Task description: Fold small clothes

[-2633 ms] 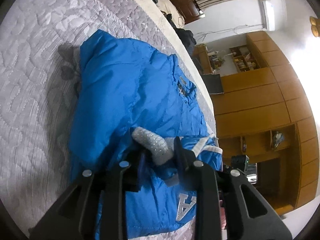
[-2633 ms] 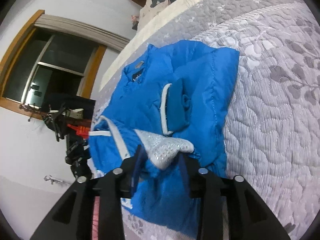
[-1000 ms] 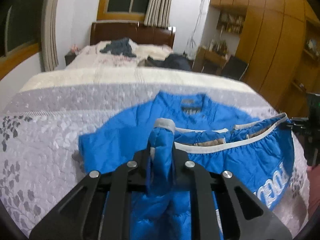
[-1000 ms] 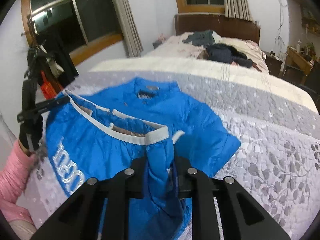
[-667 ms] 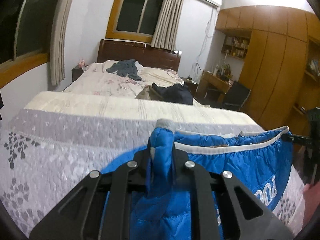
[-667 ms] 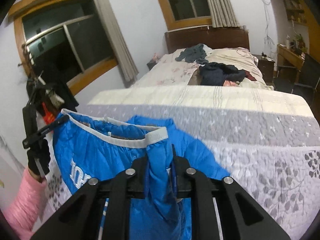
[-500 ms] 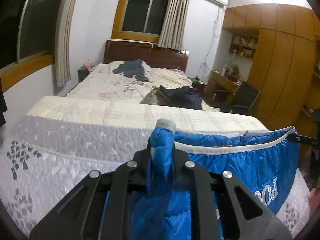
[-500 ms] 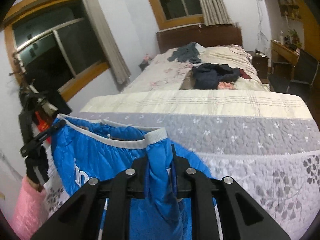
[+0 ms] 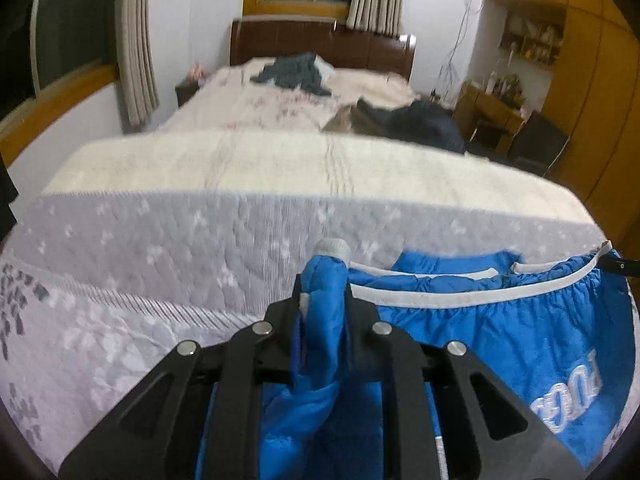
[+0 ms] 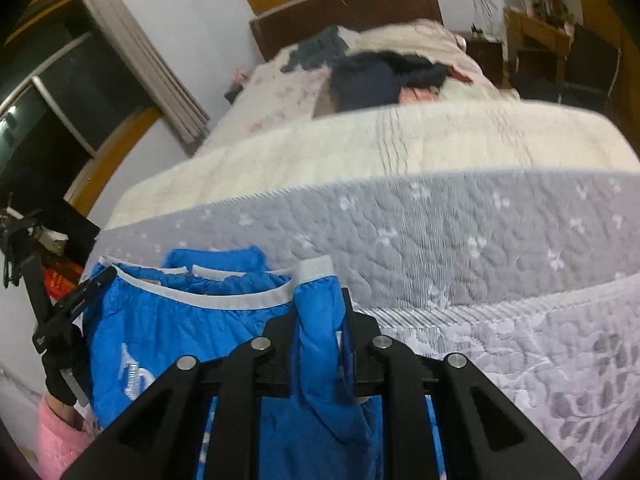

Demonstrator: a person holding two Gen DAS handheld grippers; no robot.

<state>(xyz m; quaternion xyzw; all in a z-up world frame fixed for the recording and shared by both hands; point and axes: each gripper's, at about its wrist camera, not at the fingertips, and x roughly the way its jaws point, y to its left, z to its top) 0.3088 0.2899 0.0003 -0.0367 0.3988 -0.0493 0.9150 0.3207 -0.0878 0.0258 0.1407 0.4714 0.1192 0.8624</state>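
Note:
A small blue padded jacket [image 9: 500, 336] with white trim and silver lettering hangs stretched between both grippers above the bed. My left gripper [image 9: 323, 292] is shut on one corner of its hem, blue fabric bunched between the fingers. My right gripper [image 10: 318, 300] is shut on the other corner, and the jacket [image 10: 180, 328] runs from it to the left. In the right wrist view the left gripper [image 10: 86, 288] shows at the far left, held by a gloved hand with a pink sleeve [image 10: 56, 440]. The jacket's lower part is hidden under the gripper bodies.
Below lies the bed with a grey quilted cover [image 9: 160, 264] and a cream band [image 9: 280, 164]. Dark clothes [image 9: 416, 120] lie piled further up the bed near the wooden headboard [image 9: 320, 40]. A curtained window is left, and wooden cabinets [image 9: 592, 80] and a desk are right.
Both grippers lifted the jacket off the bed by its hem and then tipped downward and forward; the quilt fills more of both views now. The grips have not changed.

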